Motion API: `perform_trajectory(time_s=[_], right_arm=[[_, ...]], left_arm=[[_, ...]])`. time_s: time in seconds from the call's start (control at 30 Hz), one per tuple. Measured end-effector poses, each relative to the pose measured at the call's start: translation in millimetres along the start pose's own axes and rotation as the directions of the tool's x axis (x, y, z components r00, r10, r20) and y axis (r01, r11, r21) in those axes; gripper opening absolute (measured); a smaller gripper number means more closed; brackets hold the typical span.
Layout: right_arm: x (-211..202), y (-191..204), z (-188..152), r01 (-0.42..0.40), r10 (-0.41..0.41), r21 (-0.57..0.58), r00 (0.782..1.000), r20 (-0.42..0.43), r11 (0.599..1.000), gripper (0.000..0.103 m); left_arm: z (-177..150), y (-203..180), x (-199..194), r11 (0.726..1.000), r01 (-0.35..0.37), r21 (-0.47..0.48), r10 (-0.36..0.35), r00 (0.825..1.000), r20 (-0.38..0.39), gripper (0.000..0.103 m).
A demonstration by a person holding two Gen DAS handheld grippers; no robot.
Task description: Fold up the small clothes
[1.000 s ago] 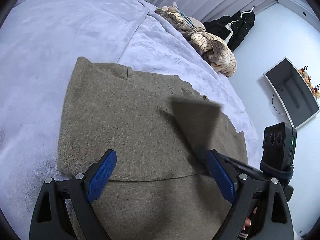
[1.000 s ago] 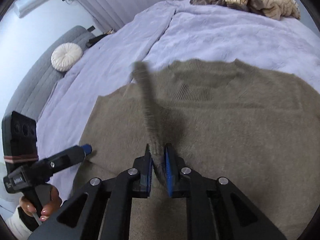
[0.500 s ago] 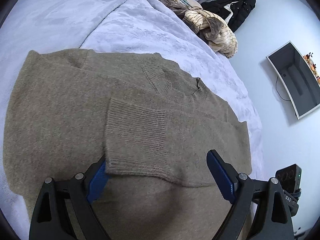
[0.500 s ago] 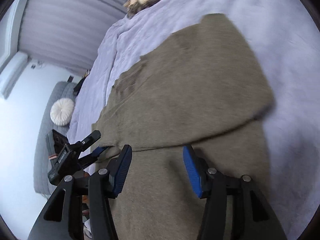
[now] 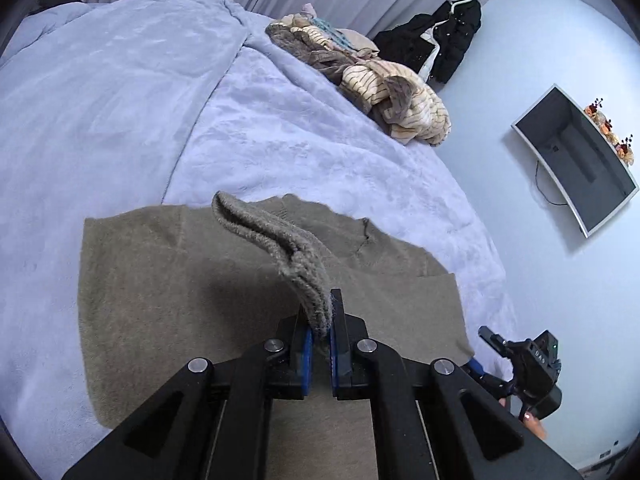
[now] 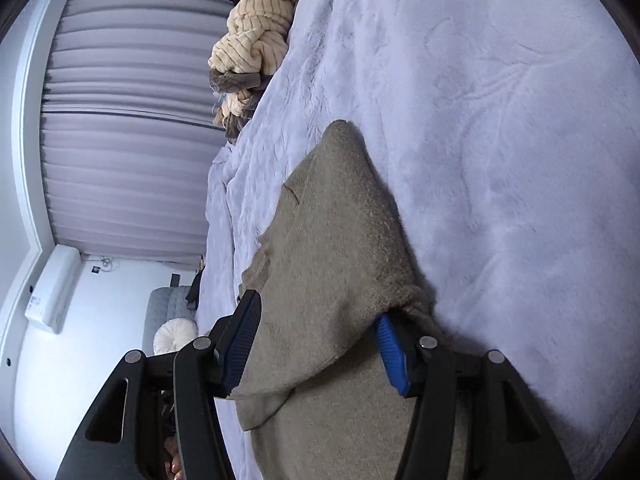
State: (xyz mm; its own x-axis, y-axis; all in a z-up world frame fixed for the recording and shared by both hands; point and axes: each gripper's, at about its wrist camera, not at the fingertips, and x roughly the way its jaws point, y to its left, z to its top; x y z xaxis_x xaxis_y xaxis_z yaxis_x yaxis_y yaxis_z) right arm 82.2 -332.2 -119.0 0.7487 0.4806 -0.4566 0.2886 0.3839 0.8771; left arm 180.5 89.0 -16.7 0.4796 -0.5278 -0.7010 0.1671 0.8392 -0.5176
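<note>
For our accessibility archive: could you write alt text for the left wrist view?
The left gripper is shut on a lifted fold of a taupe knit sweater spread on a lavender blanket. Crumpled clothes lie at the far edge; the right gripper shows at lower right.

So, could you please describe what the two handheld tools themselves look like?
Both are matte black with triangular cut-outs and silver rivets. The left tool and right tool each carry ribbed blue pads. From the left view, the right tool's black camera block shows a green light.
</note>
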Motion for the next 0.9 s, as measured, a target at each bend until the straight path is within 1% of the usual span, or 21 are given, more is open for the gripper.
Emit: perform_trajectory(time_s=[0.07, 0.1, 0.13, 0.17, 0.27, 0.3, 0.33, 0.37, 0.4, 0.43, 0.5, 0.6, 0.7, 0.83, 0.87, 0.9], right_arm=[[-0.4, -3.9, 0.6, 0.012, -0.012, 0.009, 1.000, -0.009, 1.000, 0.059], [3.1, -3.5, -1.4, 0.024, -0.024, 0.008, 0.999, -0.021, 1.000, 0.046], [3.8, -1.8, -1.7, 0.049, -0.050, -0.007, 0.998, -0.030, 0.999, 0.028], [3.9, 2.8, -1.5, 0.075, -0.076, -0.041, 0.997, -0.034, 0.996, 0.006], [-7.1, 11.3, 5.2, 0.071, -0.068, -0.138, 0.997, 0.022, 0.988, 0.006], [-8.8, 10.3, 7.5, 0.096, -0.091, -0.172, 0.995, 0.033, 0.980, 0.006], [-8.1, 6.2, 8.8, 0.115, -0.111, -0.181, 0.993, 0.029, 0.977, 0.006], [-6.2, -1.0, 9.7, 0.121, -0.121, -0.171, 0.993, 0.014, 0.978, 0.006], [-3.2, -11.5, 10.0, 0.130, -0.133, -0.149, 0.991, -0.006, 0.980, 0.006], [-3.2, -19.4, 9.5, 0.123, -0.126, -0.133, 0.992, -0.013, 0.983, 0.006], [-3.7, -26.0, 10.5, 0.105, -0.107, -0.117, 0.994, -0.013, 0.988, 0.004], [-2.0, -21.2, 11.7, 0.128, -0.131, -0.139, 0.991, -0.015, 0.982, 0.004], [-2.2, -22.1, 12.3, 0.128, -0.131, -0.135, 0.991, -0.017, 0.983, 0.004], [-3.9, -18.6, 11.6, 0.137, -0.142, -0.137, 0.990, -0.027, 0.981, 0.004], [-4.7, -13.7, 11.9, 0.131, -0.138, -0.159, 0.990, -0.034, 0.979, 0.006], [-6.8, -8.7, 12.0, 0.129, -0.137, -0.186, 0.990, -0.032, 0.974, 0.006]], left_arm=[[-12.5, 16.2, 9.6, 0.999, -0.027, -0.028, 0.026, 0.999, -0.035, 0.007], [-18.9, 23.4, 16.3, 0.998, -0.036, -0.049, 0.033, 0.998, -0.055, 0.007], [-25.0, 30.1, 22.3, 0.997, -0.043, -0.066, 0.039, 0.997, -0.072, 0.007], [-30.8, 33.2, 27.0, 0.996, -0.050, -0.071, 0.044, 0.996, -0.077, 0.007], [-45.3, 34.8, 32.6, 0.998, -0.039, -0.055, 0.035, 0.997, -0.068, 0.007], [-49.6, 35.0, 34.5, 0.998, -0.032, -0.058, 0.028, 0.997, -0.075, 0.007], [-53.9, 36.7, 37.0, 0.997, -0.043, -0.060, 0.038, 0.996, -0.085, 0.007], [-57.9, 38.6, 37.9, 0.996, -0.065, -0.061, 0.059, 0.994, -0.092, 0.007], [-61.7, 41.5, 37.2, 0.996, -0.062, -0.069, 0.055, 0.994, -0.094, 0.007], [-63.4, 43.0, 35.5, 0.995, -0.056, -0.081, 0.049, 0.995, -0.088, 0.011], [-66.2, 47.1, 26.8, 0.993, -0.073, -0.098, 0.066, 0.995, -0.076, 0.017], [-70.8, 53.6, 12.2, 0.990, -0.102, -0.092, 0.098, 0.994, -0.055, 0.028], [-73.6, 55.9, 4.3, 0.993, -0.094, -0.073, 0.092, 0.995, -0.040, 0.028], [-75.3, 47.7, 2.8, 0.995, -0.098, -0.023, 0.097, 0.995, -0.040, 0.028], [-75.0, 44.1, 1.9, 0.995, -0.098, -0.012, 0.098, 0.995, -0.031, 0.028], [-74.6, 41.3, 0.3, 0.995, -0.102, -0.001, 0.102, 0.995, -0.019, 0.028]])
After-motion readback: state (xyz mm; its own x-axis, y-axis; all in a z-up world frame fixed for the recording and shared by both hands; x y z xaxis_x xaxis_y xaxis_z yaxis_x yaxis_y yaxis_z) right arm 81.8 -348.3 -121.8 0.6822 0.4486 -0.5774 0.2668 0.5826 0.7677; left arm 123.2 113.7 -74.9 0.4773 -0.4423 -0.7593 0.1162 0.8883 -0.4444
